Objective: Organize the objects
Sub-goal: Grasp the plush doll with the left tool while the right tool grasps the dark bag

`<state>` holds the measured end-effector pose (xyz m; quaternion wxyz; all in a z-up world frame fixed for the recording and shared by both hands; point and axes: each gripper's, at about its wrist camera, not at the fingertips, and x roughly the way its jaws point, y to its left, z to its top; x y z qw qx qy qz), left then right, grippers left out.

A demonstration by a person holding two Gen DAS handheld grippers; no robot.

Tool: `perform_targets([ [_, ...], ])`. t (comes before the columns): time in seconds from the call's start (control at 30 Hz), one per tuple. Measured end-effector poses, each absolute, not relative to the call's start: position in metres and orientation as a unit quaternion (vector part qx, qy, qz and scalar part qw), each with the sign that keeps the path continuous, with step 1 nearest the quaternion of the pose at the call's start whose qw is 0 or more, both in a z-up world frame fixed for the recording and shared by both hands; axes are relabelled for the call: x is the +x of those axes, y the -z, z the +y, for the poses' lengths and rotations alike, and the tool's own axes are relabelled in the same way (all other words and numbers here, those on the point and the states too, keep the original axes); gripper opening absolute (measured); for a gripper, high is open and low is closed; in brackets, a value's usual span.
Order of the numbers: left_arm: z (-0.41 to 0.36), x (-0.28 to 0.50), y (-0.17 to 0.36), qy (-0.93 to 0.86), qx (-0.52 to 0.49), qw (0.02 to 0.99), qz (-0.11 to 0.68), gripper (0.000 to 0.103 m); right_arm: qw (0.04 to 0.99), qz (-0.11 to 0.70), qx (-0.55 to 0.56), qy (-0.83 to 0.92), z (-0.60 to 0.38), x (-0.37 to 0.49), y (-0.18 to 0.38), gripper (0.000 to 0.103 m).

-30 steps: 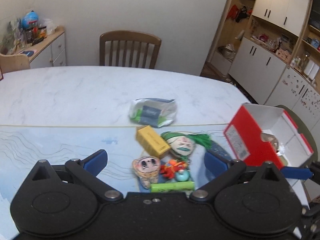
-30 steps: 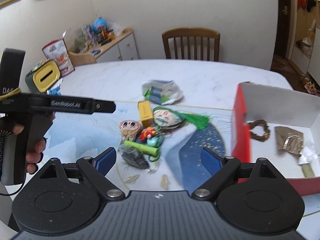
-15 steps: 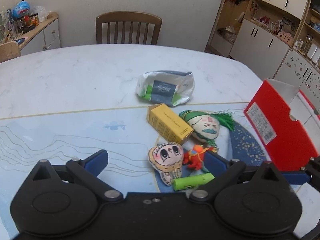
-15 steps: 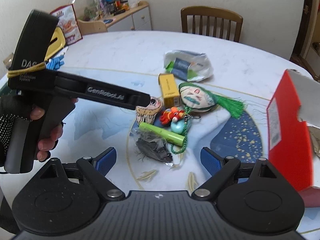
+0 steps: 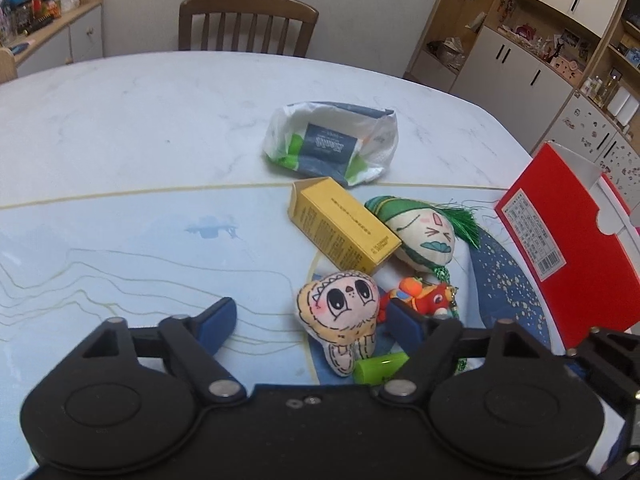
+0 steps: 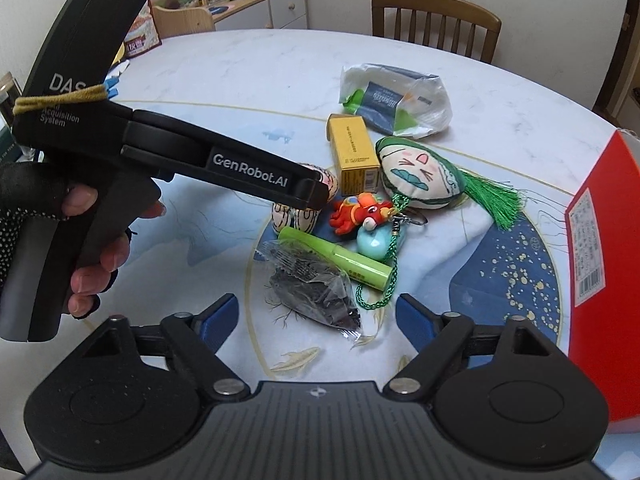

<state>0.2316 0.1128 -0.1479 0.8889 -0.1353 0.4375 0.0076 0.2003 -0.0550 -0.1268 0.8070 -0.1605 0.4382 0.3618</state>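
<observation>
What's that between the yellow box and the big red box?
A stuffed face doll with a green cap and green tassel lies between the yellow box and the red box, touching the yellow one. Both wrist views show it.

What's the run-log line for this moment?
left gripper: open, over pale face plush | right gripper: open, empty | red box: right

On your bench [image 5: 120, 128], the packet [image 5: 330, 142] lies behind the carton [image 5: 344, 226]; the doll [image 5: 342, 316] sits before it, the box [image 5: 560, 256] to your right.
</observation>
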Motion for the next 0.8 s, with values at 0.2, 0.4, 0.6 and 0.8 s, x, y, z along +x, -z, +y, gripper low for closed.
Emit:
perform_targets([
  [0.2, 0.111, 0.235, 0.15, 0.015, -0.145, 0.887, 0.439, 0.059, 0.804, 0.439, -0.173, -0.361, -0.049, 0.203, 0.133, 0.072],
  [0.4, 0.107, 0.236, 0.15, 0.024, -0.138, 0.887, 0.44, 0.044, 0.803, 0.438, -0.181, -0.361, -0.045, 0.202, 0.135, 0.058],
  [0.6, 0.107, 0.237, 0.15, 0.019, -0.134, 0.888, 0.44, 0.042, 0.804, 0.434, -0.195, -0.357, -0.043, 0.201, 0.135, 0.04],
  [0.8, 0.109, 0.233, 0.146, 0.013, -0.138, 0.889, 0.436, 0.04, 0.805, 0.428, -0.2, -0.358, -0.042, 0.198, 0.133, 0.022],
])
